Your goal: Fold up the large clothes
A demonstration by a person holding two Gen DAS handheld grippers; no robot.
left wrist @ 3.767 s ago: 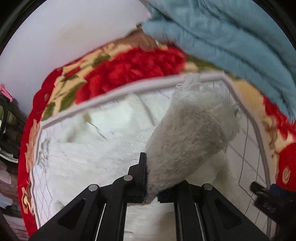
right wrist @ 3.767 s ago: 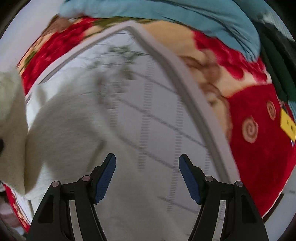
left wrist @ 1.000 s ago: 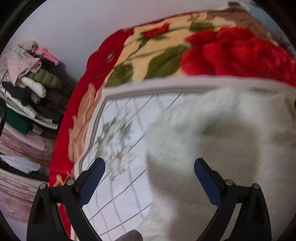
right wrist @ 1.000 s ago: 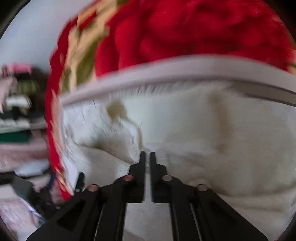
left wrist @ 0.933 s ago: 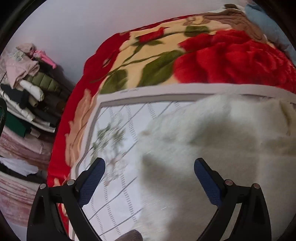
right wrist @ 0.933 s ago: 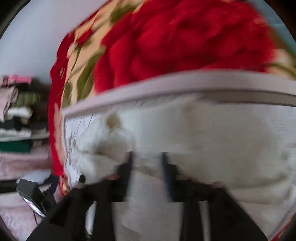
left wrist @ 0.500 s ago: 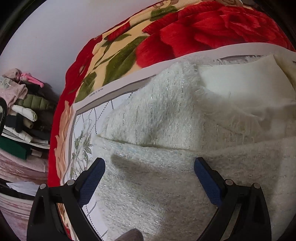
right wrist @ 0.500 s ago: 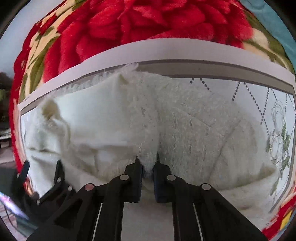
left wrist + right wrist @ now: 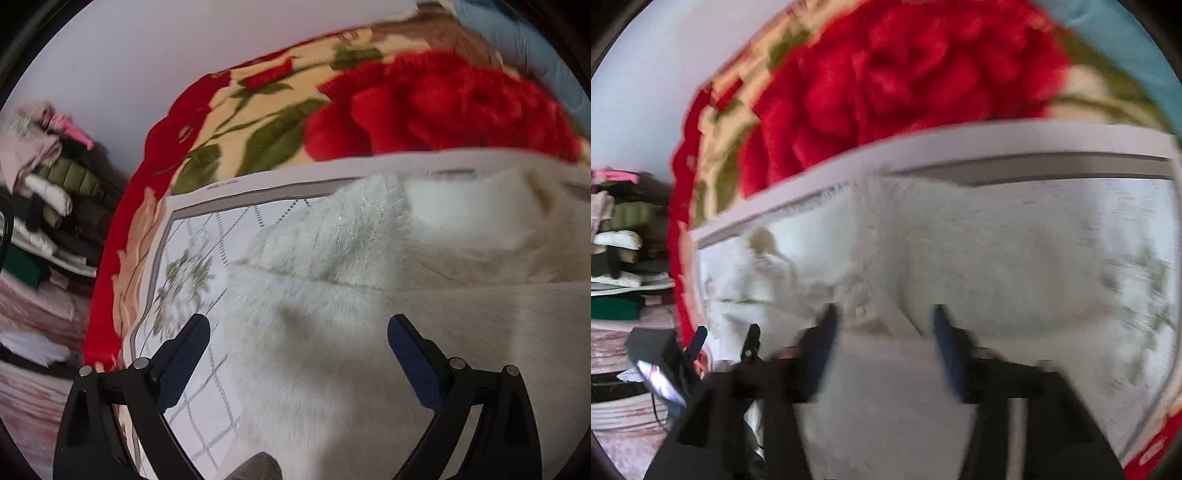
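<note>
Lying in loose folds on a pale mat (image 9: 192, 402) printed with a grid and flowers, a fluffy white garment (image 9: 332, 339) is seen spread across the near and right part of the left wrist view. Its outer face is shaggy and flecked with faint glitter, while a smoother cream inner face (image 9: 461, 218) is turned up at the far right. One thick fold is laid over the layer beneath it (a shadowed crease marks the line). The mat is laid on a red rose-patterned blanket (image 9: 424, 107), and stacked clothes (image 9: 48, 192) are seen at the far left.

The left gripper (image 9: 298, 341) is held wide above the garment, nothing being pinched between its blue pads. The right gripper (image 9: 882, 325) is heavily blurred; its jaws have just been opening and are seen apart, with the white garment (image 9: 979, 258) below them but not pressed by the pads.
</note>
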